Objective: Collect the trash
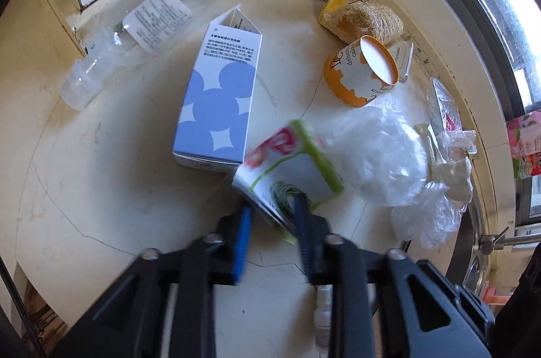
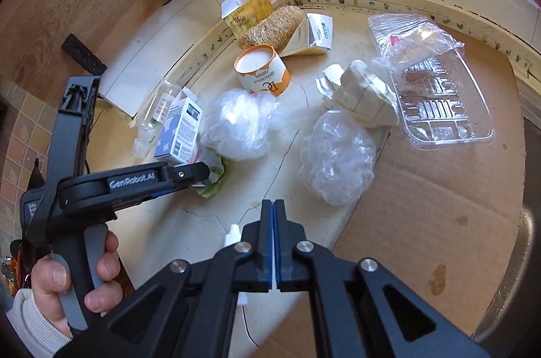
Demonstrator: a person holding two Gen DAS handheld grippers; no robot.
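Trash lies scattered on a cream countertop (image 1: 101, 155). My left gripper (image 1: 273, 204) is shut on the near edge of a flattened green and white carton (image 1: 290, 162), whose far end tilts up toward a crumpled clear plastic bag (image 1: 375, 151). In the right wrist view the left gripper (image 2: 203, 173) comes in from the left, held by a person's hand (image 2: 67, 273), with the green carton (image 2: 214, 185) at its tip. My right gripper (image 2: 274, 206) hovers over the counter's near edge, shut with nothing between its pads.
A blue and white box (image 1: 216, 94) lies beside the carton, with a clear bottle (image 1: 142, 30) behind it. An orange paper cup (image 2: 262, 72), a loofah (image 2: 274, 26), crumpled paper (image 2: 361, 97), a second plastic bag (image 2: 338, 155) and a clear tray (image 2: 443, 101) fill the rest. Cardboard (image 2: 439, 206) covers the right.
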